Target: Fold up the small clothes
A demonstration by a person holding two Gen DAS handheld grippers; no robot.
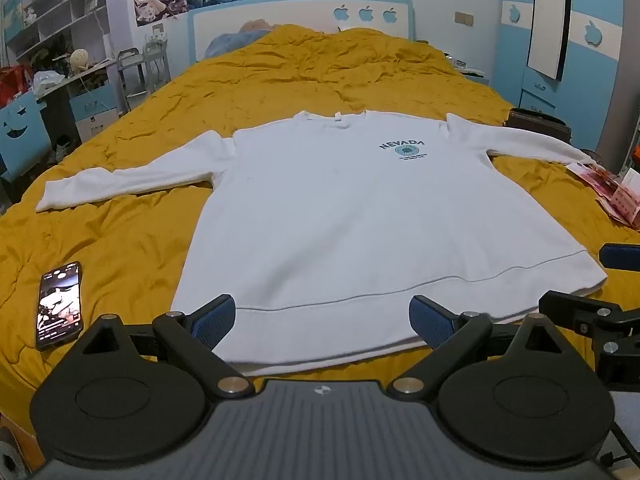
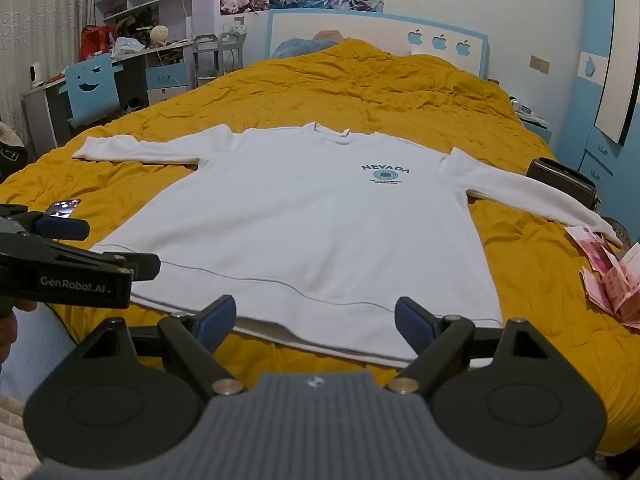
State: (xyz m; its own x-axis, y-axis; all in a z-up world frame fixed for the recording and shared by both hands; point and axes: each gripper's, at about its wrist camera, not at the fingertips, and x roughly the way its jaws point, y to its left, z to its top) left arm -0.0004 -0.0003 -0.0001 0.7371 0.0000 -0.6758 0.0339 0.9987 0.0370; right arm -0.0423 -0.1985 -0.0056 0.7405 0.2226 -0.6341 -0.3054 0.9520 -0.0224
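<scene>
A white long-sleeved sweatshirt (image 1: 340, 216) with a blue NEVADA print lies flat, front up, on the yellow bedspread (image 1: 320, 76), both sleeves spread out. It also shows in the right wrist view (image 2: 304, 232). My left gripper (image 1: 322, 320) is open and empty just above the near hem. My right gripper (image 2: 316, 322) is open and empty over the hem, to the right of the left one. The right gripper shows at the right edge of the left wrist view (image 1: 592, 284). The left gripper shows at the left of the right wrist view (image 2: 100, 246).
A phone (image 1: 60, 304) with its screen lit lies on the bedspread left of the hem. Pink banknotes (image 2: 612, 276) lie at the right near the sleeve cuff. A dark box (image 2: 560, 180) sits at the bed's right edge. A desk and blue chair (image 2: 92, 88) stand left.
</scene>
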